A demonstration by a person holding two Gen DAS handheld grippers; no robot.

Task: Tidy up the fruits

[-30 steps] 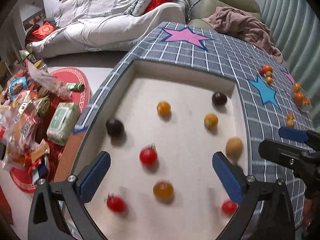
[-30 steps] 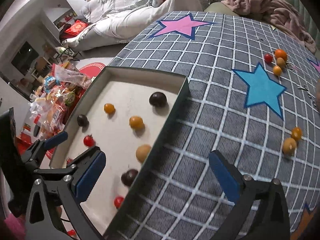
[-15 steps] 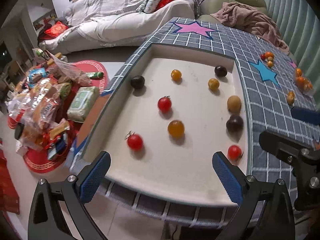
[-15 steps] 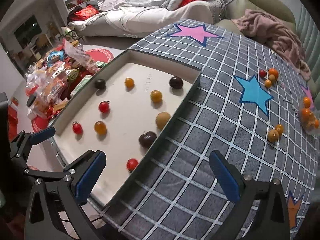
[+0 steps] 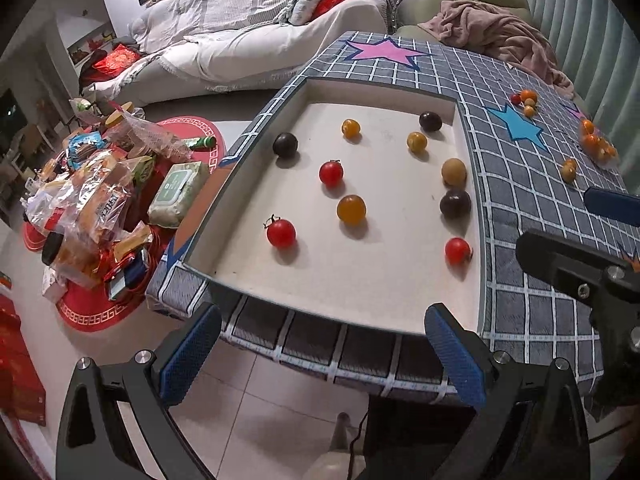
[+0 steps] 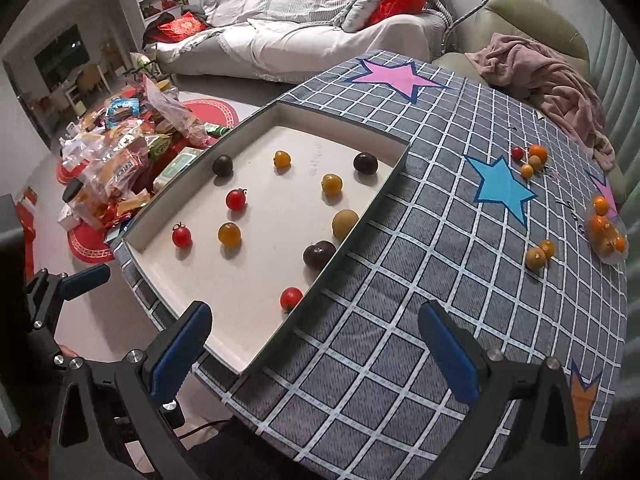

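Observation:
A shallow white tray (image 5: 384, 288) (image 6: 240, 344) lies on the grid-patterned tablecloth (image 6: 440, 264) and holds several small fruits: red tomatoes (image 5: 281, 233) (image 6: 291, 297), orange ones (image 5: 351, 209) (image 6: 229, 234), dark plums (image 5: 455, 203) (image 6: 319, 254) and a tan fruit (image 5: 454, 171) (image 6: 345, 219). More fruits lie loose on the cloth: a pair (image 6: 539, 254) (image 5: 568, 169), a cluster (image 6: 530, 158) and a bagged heap (image 6: 606, 228). My left gripper (image 5: 320, 356) is open, back beyond the table's near edge. My right gripper (image 6: 316, 352) is open above the tray's near corner, empty.
A pile of snack packets (image 5: 92, 204) and a wet-wipe pack (image 5: 178, 192) sit on a red mat on the floor to the left. A sofa (image 6: 304, 40) stands behind the table. A pink blanket (image 6: 540, 76) drapes a green armchair at the far right.
Both grippers have pulled back and up from the tray, so the whole tray and the table's front edge now show. Both stay open. The fruits have not visibly shifted.

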